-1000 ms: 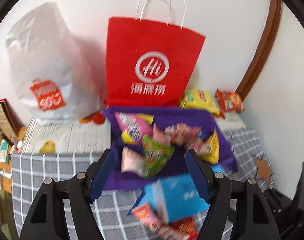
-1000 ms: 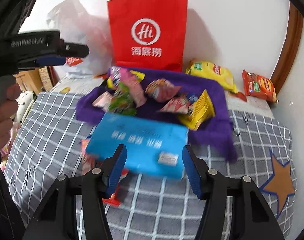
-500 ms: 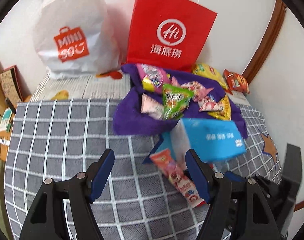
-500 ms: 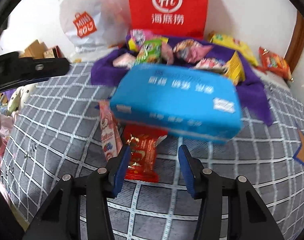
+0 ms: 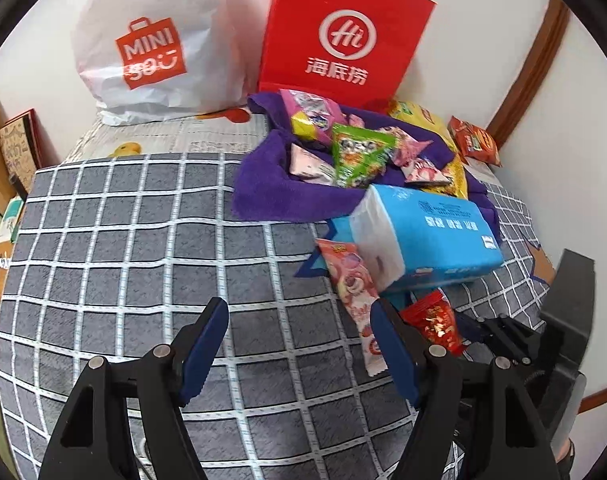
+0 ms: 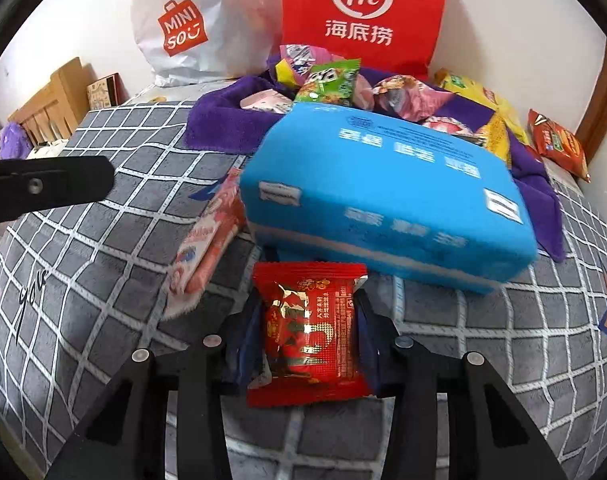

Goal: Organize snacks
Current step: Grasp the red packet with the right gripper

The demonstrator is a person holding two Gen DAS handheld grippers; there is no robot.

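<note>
A red snack packet [image 6: 309,336] lies on the grey checked cloth [image 6: 103,280] just in front of a blue tissue pack [image 6: 383,192]. My right gripper [image 6: 307,312] has the packet between its jaws, which are closing, and the blue pads touch both its sides. A long pink snack packet [image 5: 353,284] lies left of it, half under the tissue pack. My left gripper [image 5: 298,308] hangs open over bare cloth, its right finger close to the pink packet. Several more snacks sit piled on a purple towel [image 5: 263,188] behind.
A red paper bag [image 5: 343,32] and a white plastic bag [image 5: 151,52] stand against the wall. Yellow and orange-red packets [image 6: 559,144] lie at the far right. Cardboard boxes [image 6: 51,96] stand off the left edge. Bare cloth spreads to the left.
Both grippers have come down closer to the cloth. The right jaws have narrowed around the red packet, which was ahead of them before. The left jaws keep the same width.
</note>
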